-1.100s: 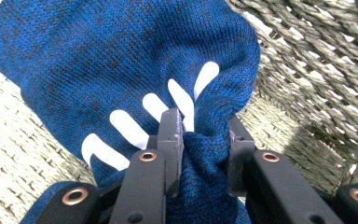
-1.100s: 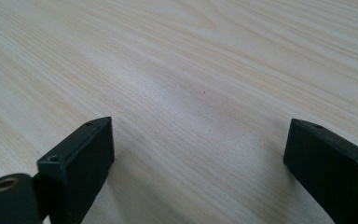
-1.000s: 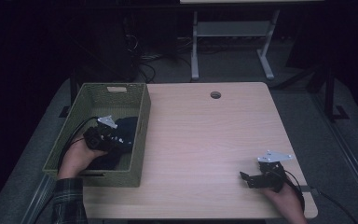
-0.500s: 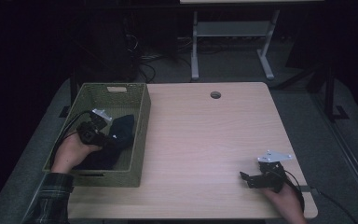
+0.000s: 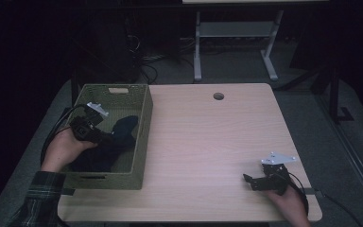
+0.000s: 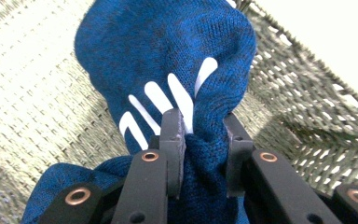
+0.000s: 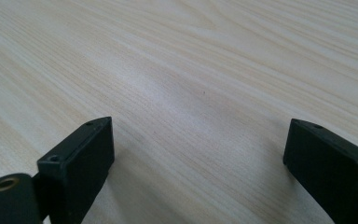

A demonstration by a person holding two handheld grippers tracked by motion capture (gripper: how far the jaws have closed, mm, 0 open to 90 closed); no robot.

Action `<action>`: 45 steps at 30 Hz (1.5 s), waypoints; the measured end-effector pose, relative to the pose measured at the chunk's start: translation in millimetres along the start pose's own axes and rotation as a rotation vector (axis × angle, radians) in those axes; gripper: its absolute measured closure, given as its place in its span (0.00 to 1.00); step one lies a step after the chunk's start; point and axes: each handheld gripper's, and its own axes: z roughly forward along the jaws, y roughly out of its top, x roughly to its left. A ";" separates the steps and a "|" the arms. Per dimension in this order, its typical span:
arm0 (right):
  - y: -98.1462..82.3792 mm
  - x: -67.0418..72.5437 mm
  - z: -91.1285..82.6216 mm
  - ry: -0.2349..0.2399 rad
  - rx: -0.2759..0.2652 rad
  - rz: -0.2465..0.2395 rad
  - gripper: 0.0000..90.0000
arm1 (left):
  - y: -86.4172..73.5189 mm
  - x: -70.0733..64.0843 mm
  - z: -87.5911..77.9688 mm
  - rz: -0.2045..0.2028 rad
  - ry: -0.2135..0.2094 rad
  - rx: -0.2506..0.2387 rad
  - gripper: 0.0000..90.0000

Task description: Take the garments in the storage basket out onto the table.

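A: What colour is the sock (image 6: 168, 60) pinched between the left gripper (image 6: 200, 140) jaws?
B: Deep blue knit, white slanted stripes just above the black jaws.
A: And the basket (image 6: 37, 93) around it?
B: Pale olive-green weave. Under the right gripper (image 7: 196, 154), the table (image 7: 191, 70) is light wood grain.

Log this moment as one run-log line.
left gripper: shut on blue sock, inside woven basket | right gripper: open, nothing between jaws, over wooden table
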 end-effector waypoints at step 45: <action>0.0 0.1 0.0 0.001 0.001 0.002 0.09 | 51.2 -25.4 -102.2 0.098 0.050 -0.109 0.84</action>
